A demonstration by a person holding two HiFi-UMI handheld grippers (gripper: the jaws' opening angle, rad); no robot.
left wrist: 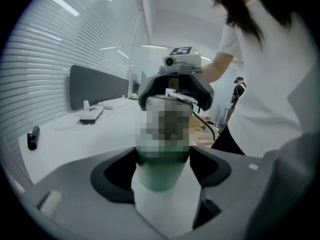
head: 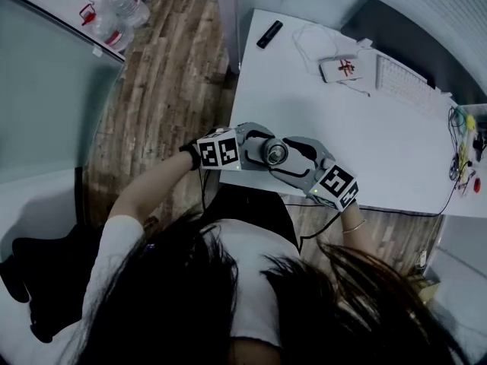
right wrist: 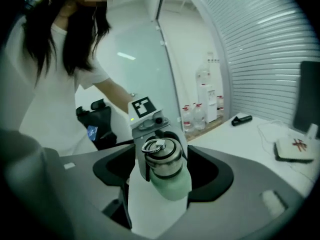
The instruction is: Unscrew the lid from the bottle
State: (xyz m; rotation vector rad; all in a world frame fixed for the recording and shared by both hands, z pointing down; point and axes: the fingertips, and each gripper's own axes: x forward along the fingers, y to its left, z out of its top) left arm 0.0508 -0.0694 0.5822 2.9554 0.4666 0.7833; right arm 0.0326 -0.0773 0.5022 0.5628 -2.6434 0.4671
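our left gripper (left wrist: pixel 162 155) clamps the green bottle (left wrist: pixel 160 179), held nearly upright at frame centre. our right gripper (right wrist: pixel 161 165) stands open, loosely straddling the steel lid (right wrist: pixel 162 156). we judge it must close there before twisting.

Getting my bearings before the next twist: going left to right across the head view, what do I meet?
Water jugs → left gripper → bottle → right gripper → keyboard → cable tangle.

Bottle (head: pixel 274 152) btwn L gripper (head: pixel 257 144) & R gripper (head: pixel 295 160), above table (head: pixel 380 143) near edge — remote (head: pixel 269 34), keyboard (head: pixel 407 82) at far side.
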